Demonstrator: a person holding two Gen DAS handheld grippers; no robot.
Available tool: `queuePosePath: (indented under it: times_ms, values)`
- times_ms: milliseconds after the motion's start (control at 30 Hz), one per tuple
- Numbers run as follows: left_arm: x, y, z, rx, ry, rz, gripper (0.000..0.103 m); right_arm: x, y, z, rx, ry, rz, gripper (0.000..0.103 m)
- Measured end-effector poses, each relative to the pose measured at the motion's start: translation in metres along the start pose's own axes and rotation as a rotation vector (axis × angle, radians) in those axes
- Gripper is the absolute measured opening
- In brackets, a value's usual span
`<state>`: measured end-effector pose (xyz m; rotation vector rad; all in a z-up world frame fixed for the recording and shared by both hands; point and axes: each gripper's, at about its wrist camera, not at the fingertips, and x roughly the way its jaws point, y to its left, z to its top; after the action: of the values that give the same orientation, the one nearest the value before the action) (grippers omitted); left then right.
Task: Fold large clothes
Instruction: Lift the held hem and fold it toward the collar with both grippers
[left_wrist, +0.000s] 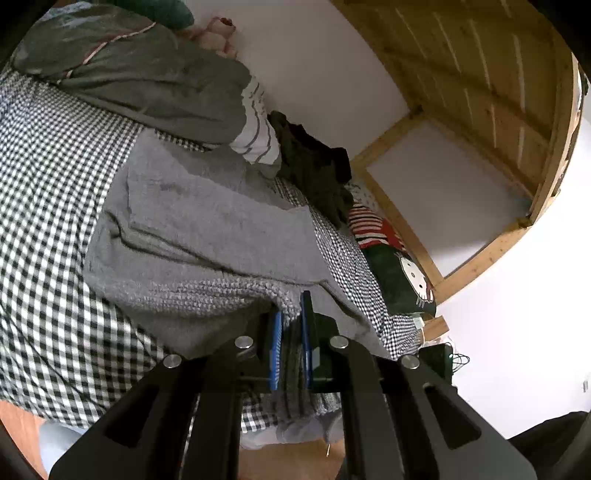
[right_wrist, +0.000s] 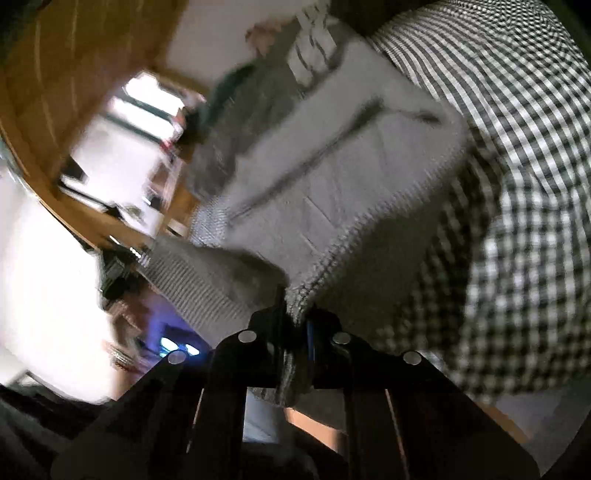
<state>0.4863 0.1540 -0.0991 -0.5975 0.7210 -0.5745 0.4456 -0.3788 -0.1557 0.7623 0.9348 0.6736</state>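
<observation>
Black gripper arms fill the bottom of both views. Between the blue pads of the left gripper (left_wrist: 291, 328) sits a bunched edge of the grey knitted sweater (left_wrist: 207, 236). The jaws are closed tight on that thick ribbed hem, and the wool hangs down below the pads.

The right gripper (right_wrist: 295, 317) is closed the same way on another part of the hem. That view is blurry, but the grey knit clearly runs into the pinched fingers and sticks out under them.

From both grips the sweater spreads away across the black and white checked bed cover (left_wrist: 48, 206). Most of it lies flat on the cover, with a long fold line running across its middle. Only the held edge is lifted off the bed.

Past the sweater, toward the wall side of the bed, lies a dark grey quilt (left_wrist: 147, 85) with a striped pillow (left_wrist: 258, 136) touching it. Just beside the pillow is a heap of dark clothes (left_wrist: 314, 166). A cushion with a white cat face (left_wrist: 402, 273) rests at the bed's edge near the wooden frame (left_wrist: 480, 85).
</observation>
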Motion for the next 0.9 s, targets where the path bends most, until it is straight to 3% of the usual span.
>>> queuePosePath:
  times_ms: [133,267,500,700,900]
  values:
    - [0.000,-0.004,0.032,0.042,-0.028,0.015,0.008,-0.022,0.008,0.037,-0.022,-0.089,0.088,0.010]
    - [-0.001,0.002,0.076,0.046,-0.073,0.028,0.008,-0.028,0.022,0.097,-0.039,-0.193,0.141,0.010]
    - [0.025,0.044,0.175,-0.011,-0.151,0.098,0.008,-0.007,0.017,0.220,-0.014,-0.306,0.134,0.010]
    - [0.088,0.087,0.245,-0.052,-0.122,0.185,0.008,0.061,-0.004,0.331,0.005,-0.290,0.016,0.009]
    - [0.166,0.151,0.286,-0.135,-0.011,0.281,0.008,0.155,-0.050,0.397,0.045,-0.208,-0.141,0.009]
